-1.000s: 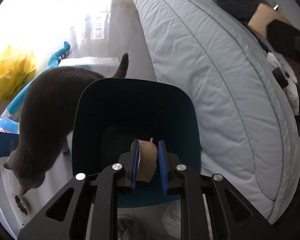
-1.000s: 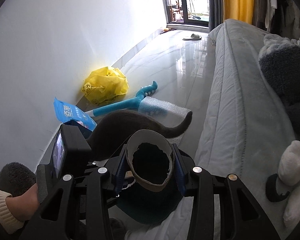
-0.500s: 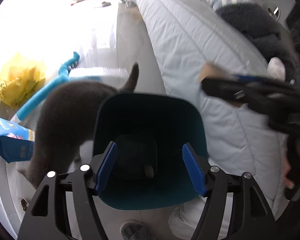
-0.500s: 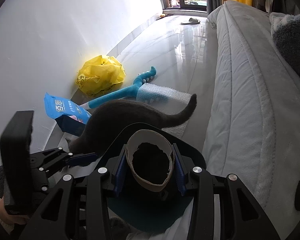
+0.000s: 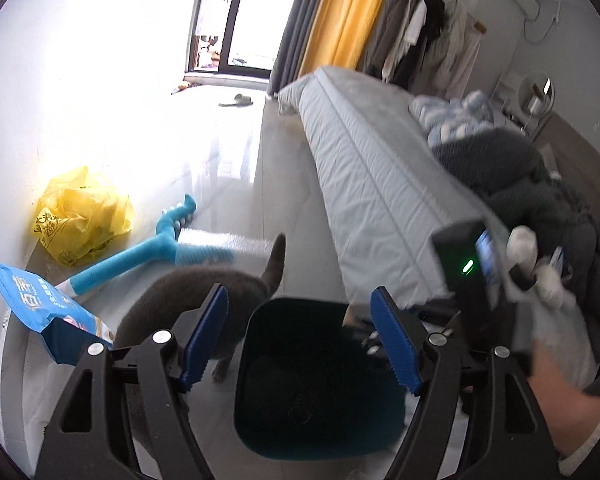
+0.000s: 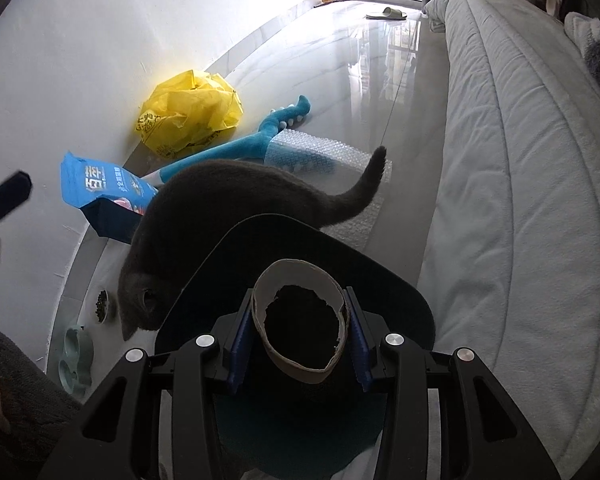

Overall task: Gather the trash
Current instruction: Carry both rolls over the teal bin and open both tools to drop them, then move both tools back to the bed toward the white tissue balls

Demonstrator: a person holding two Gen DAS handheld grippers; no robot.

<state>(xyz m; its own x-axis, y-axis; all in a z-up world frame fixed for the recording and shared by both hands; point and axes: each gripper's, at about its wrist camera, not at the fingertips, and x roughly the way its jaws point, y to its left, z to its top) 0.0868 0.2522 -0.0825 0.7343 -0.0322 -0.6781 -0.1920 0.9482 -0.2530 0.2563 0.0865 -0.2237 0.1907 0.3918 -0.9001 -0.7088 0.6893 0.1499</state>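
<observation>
A dark teal trash bin (image 5: pixel 320 384) stands on the floor beside the bed. My left gripper (image 5: pixel 300 338) hangs above its near rim, its jaws opening, with nothing between the blue pads (image 5: pixel 204 336). In the right wrist view my right gripper (image 6: pixel 300 340) is shut on a brown cardboard tube (image 6: pixel 300 328), held open end toward the camera, right over the bin (image 6: pixel 300 248). The right gripper's black body and the hand on it (image 5: pixel 480 292) show at the right of the left wrist view.
A grey cat (image 6: pixel 220 216) stands left of the bin, head down at small food bowls (image 6: pixel 100 308). A blue bag (image 6: pixel 104 196), a yellow plastic bag (image 6: pixel 192 116), a blue plush toy (image 6: pixel 256 140) and bubble wrap (image 6: pixel 320 156) lie on the floor. The grey bed (image 6: pixel 520 160) fills the right.
My left gripper let go of a cardboard tube into the bin, opened wide and rose, tilting up toward the room. The right gripper came down over the bin with its tube.
</observation>
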